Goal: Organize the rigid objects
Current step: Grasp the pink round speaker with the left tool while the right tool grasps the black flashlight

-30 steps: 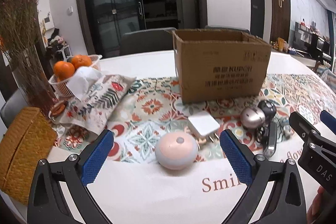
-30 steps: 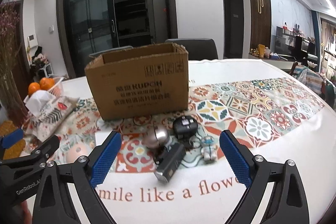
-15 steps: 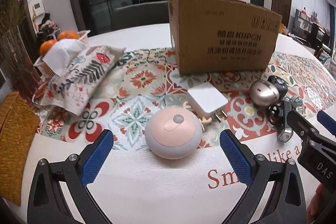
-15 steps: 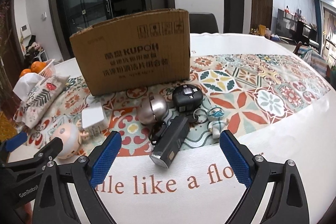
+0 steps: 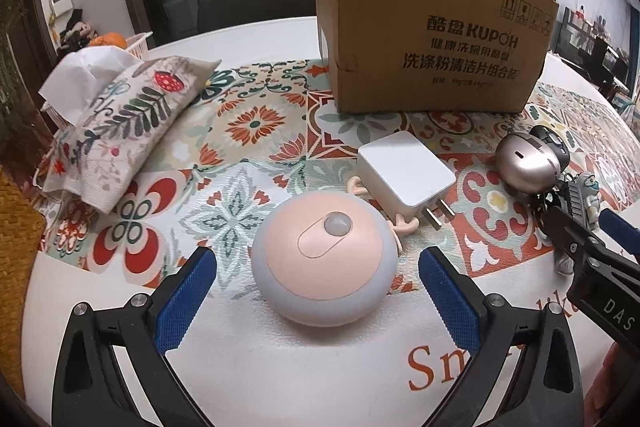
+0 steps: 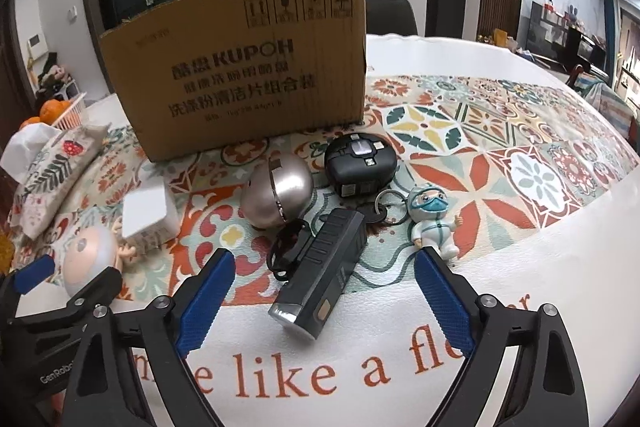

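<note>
My left gripper [image 5: 318,291] is open, its blue pads on either side of a round pink and grey night light [image 5: 324,259], not touching it. A white plug charger [image 5: 404,177] lies just behind it. My right gripper [image 6: 320,301] is open around the near end of a black flashlight [image 6: 324,275]. Behind the flashlight lie a silver ball-shaped gadget [image 6: 278,195], a black round device [image 6: 360,167] and a small masked figurine keychain [image 6: 434,223]. A brown cardboard box [image 6: 256,79] stands upright behind them all; it also shows in the left wrist view [image 5: 428,39].
A patterned fabric tissue holder [image 5: 120,123] lies at the left, with a white basket of oranges [image 5: 114,41] behind it. A wicker basket [image 5: 16,227] sits at the far left edge. The patterned mat [image 6: 500,155] runs to the right.
Both grippers have moved forward and down toward the table. The night light now sits between the left pads, the flashlight between the right pads. Both stayed open.
</note>
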